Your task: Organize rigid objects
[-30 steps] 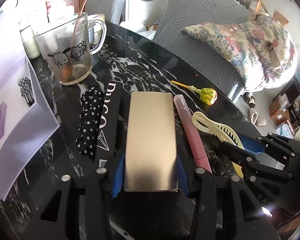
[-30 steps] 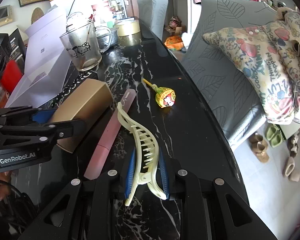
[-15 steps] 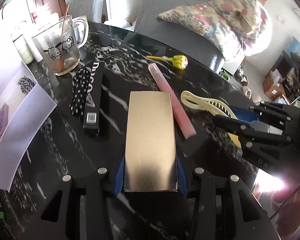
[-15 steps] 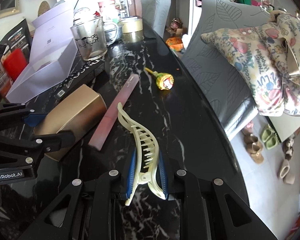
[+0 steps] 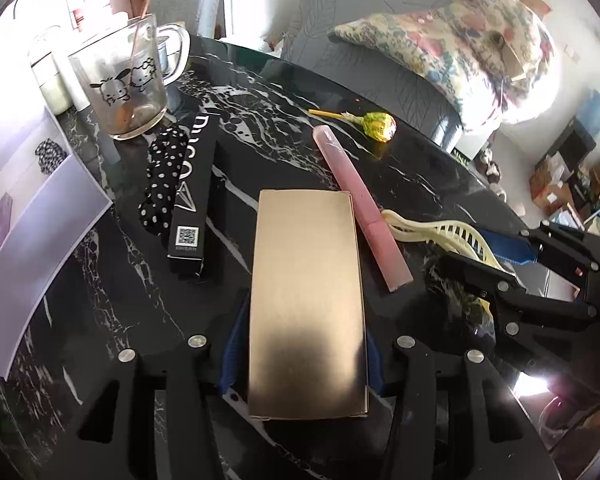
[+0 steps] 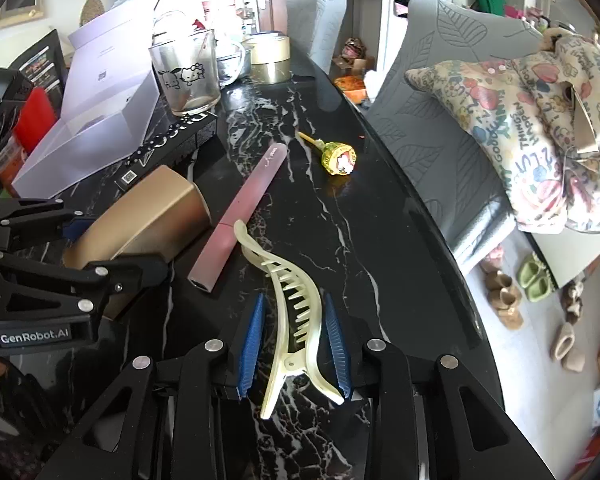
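My left gripper is shut on a gold box, its blue pads against both long sides; the box also shows in the right wrist view. My right gripper has opened, and the cream hair claw clip lies on the black marble table between its blue pads with a gap on each side. The clip also shows in the left wrist view. A pink slim case lies between the box and the clip. A yellow-wrapped lollipop lies farther out.
A long black box and a polka-dot cloth lie left of the gold box. A glass mug with cartoon print, an open lilac box and a tape roll stand behind. The table edge curves along the right, beside a grey chair.
The right gripper's pads have spread apart and let go of the hair clip, which now rests on the table. The left gripper still holds the gold box, with its end nearer the pink case.
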Action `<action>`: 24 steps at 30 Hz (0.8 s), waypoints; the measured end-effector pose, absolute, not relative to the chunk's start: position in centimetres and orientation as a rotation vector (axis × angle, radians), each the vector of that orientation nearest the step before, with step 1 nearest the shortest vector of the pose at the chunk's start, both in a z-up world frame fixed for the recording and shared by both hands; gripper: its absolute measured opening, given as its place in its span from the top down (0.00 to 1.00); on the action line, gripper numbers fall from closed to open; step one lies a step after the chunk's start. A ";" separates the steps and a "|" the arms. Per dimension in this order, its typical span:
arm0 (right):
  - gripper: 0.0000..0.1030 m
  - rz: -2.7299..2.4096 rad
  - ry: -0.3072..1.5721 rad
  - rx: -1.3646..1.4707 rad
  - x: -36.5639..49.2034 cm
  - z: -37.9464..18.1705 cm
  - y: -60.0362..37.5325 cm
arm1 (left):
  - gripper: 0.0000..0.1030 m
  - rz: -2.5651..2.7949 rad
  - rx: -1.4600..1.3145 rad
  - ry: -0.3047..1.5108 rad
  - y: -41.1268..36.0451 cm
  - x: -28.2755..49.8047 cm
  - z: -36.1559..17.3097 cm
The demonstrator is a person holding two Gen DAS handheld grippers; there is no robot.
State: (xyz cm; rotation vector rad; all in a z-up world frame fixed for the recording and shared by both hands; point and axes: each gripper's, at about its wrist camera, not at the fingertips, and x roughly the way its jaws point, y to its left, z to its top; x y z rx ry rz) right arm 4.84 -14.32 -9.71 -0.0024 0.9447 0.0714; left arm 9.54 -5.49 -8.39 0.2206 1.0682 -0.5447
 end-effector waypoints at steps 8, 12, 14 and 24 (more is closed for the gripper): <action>0.80 0.065 0.924 0.002 4.7 -9.4 -14.6 | 0.57 -0.508 0.216 1.052 -4.4 8.6 -8.3; 0.80 0.083 0.908 -0.010 4.6 -8.6 -14.0 | 0.57 -0.507 0.182 1.045 -3.4 8.2 -7.7; 0.80 0.102 0.902 -0.010 4.6 -8.3 -13.5 | 0.57 -0.493 0.171 1.037 -2.7 7.9 -7.4; 0.80 0.207 0.856 -0.053 4.1 -6.3 -8.9 | 0.57 -0.362 0.119 0.988 2.6 6.2 -4.7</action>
